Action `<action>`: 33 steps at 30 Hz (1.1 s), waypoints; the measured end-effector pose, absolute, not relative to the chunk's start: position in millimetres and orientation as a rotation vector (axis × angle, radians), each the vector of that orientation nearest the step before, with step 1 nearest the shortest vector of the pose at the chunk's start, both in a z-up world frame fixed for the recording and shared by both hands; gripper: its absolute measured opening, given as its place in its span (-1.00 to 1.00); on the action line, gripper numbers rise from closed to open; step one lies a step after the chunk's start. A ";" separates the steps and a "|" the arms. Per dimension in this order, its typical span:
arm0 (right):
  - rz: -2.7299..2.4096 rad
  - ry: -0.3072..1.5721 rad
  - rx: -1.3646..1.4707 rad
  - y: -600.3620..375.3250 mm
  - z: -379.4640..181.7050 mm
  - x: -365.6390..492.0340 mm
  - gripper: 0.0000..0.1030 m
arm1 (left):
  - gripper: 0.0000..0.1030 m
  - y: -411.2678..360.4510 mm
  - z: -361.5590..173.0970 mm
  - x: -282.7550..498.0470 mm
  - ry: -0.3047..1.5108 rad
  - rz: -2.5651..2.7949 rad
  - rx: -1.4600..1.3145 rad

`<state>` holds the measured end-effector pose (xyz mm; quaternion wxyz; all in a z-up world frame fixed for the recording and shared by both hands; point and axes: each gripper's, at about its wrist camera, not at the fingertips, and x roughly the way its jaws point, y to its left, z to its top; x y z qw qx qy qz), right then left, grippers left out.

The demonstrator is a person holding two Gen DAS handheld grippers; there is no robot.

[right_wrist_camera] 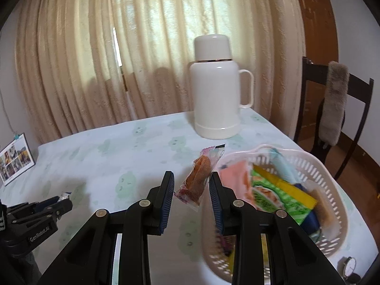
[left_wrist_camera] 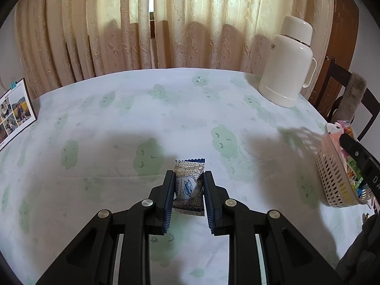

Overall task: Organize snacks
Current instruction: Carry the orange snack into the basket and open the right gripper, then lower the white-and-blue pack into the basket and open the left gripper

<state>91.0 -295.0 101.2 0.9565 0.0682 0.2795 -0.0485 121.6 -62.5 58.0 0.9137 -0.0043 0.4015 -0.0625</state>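
Two grippers each frame a snack. The left gripper (left_wrist_camera: pixel 187 178) is clamped on a blue-and-white cookie packet (left_wrist_camera: pixel 188 185) lying on the tablecloth (left_wrist_camera: pixel 118 123). The right gripper (right_wrist_camera: pixel 191 180) stands spread, a pink-wrapped cake (right_wrist_camera: pixel 198 180) loose between its fingers, just beside the basket (right_wrist_camera: pixel 332 216).

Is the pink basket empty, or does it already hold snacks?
Holding snacks. The pink basket contains several packets, among them a green packet and a pink packet, piled inside its perforated walls.

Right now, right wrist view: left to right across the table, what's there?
photo card → left gripper → orange-pink snack packet between the right gripper fingers → white thermos, farther back → snack basket → wristwatch
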 end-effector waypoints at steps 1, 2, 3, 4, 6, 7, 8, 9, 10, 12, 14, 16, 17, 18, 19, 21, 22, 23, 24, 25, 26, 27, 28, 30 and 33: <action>-0.110 0.564 0.146 -300.3 101.2 89.3 -0.39 | -0.59 -63.0 57.6 121.6 0.828 -0.130 -0.006; -0.120 0.561 0.153 -304.6 101.2 87.9 -0.38 | -0.59 -63.6 57.2 121.5 0.828 -0.130 -0.004; -0.127 0.559 0.157 -306.9 100.6 87.7 -0.38 | -0.59 -64.5 56.9 121.6 0.829 -0.131 -0.002; -0.138 0.556 0.165 -312.1 100.9 85.8 -0.38 | -0.59 -65.0 56.5 121.6 0.829 -0.131 0.000; -0.157 0.551 0.179 -321.3 100.8 83.2 -0.38 | -0.59 -66.5 56.0 121.3 0.830 -0.132 0.004; -0.167 0.549 0.187 -326.0 100.3 82.2 -0.38 | -0.59 -67.3 55.7 121.4 0.830 -0.132 0.005; -0.179 0.549 0.198 -332.3 99.7 81.0 -0.37 | -0.59 -67.9 55.1 121.3 0.831 -0.132 0.007; -0.185 0.549 0.203 -335.1 99.0 80.2 -0.37 | -0.59 -68.7 54.6 121.2 0.832 -0.133 0.010; -0.193 0.549 0.210 -338.7 98.5 79.2 -0.37 | -0.59 -69.4 54.4 121.2 0.832 -0.133 0.012; -0.205 0.551 0.225 -346.6 96.7 78.0 -0.37 | -0.59 -70.9 53.6 121.0 0.834 -0.134 0.017; -0.209 0.546 0.239 -351.5 96.3 76.3 -0.37 | -0.58 -72.6 52.7 120.8 0.835 -0.136 0.021; -0.216 0.539 0.243 -354.3 97.2 73.0 -0.36 | -0.58 -74.0 52.2 120.7 0.835 -0.137 0.026; -0.219 0.535 0.244 -355.8 97.6 71.8 -0.36 | -0.58 -74.5 51.7 120.1 0.836 -0.137 0.027; -0.220 0.533 0.245 -357.6 98.0 71.3 -0.31 | -0.58 -74.9 51.4 119.9 0.836 -0.138 0.028; -0.221 0.532 0.250 -358.5 98.1 71.3 -0.26 | -0.58 -75.1 51.2 119.9 0.837 -0.138 0.029; -0.237 0.528 0.270 -364.7 98.0 69.4 -0.19 | -0.58 -75.3 51.4 119.6 0.836 -0.138 0.030; -0.246 0.522 0.276 -367.0 98.4 67.9 -0.16 | -0.58 -75.5 51.5 119.5 0.836 -0.138 0.031; -0.260 0.512 0.292 -372.2 99.2 65.4 -0.14 | -0.58 -75.6 51.4 119.6 0.836 -0.138 0.031; -0.267 0.506 0.305 -375.6 99.4 63.9 -0.09 | -0.58 -75.8 51.3 119.9 0.836 -0.139 0.031; -0.276 0.502 0.319 -380.2 99.4 62.2 -0.07 | -0.58 -76.2 51.1 119.8 0.835 -0.139 0.033; -0.286 0.498 0.332 -384.6 99.3 60.3 -0.06 | -0.58 -76.9 50.7 119.7 0.835 -0.141 0.034; -0.294 0.496 0.340 -386.9 99.3 59.2 -0.06 | -0.58 -77.2 50.9 119.1 0.834 -0.142 0.035; -0.303 0.493 0.352 -390.9 99.1 57.8 -0.06 | -0.58 -78.0 50.7 118.7 0.834 -0.144 0.036; -0.307 0.489 0.365 -394.7 99.0 55.7 -0.06 | -0.58 -80.3 50.3 118.0 0.840 -0.158 0.028; -0.304 0.483 0.370 -396.9 99.7 53.1 -0.06 | -0.58 -84.2 50.7 118.2 0.858 -0.190 0.003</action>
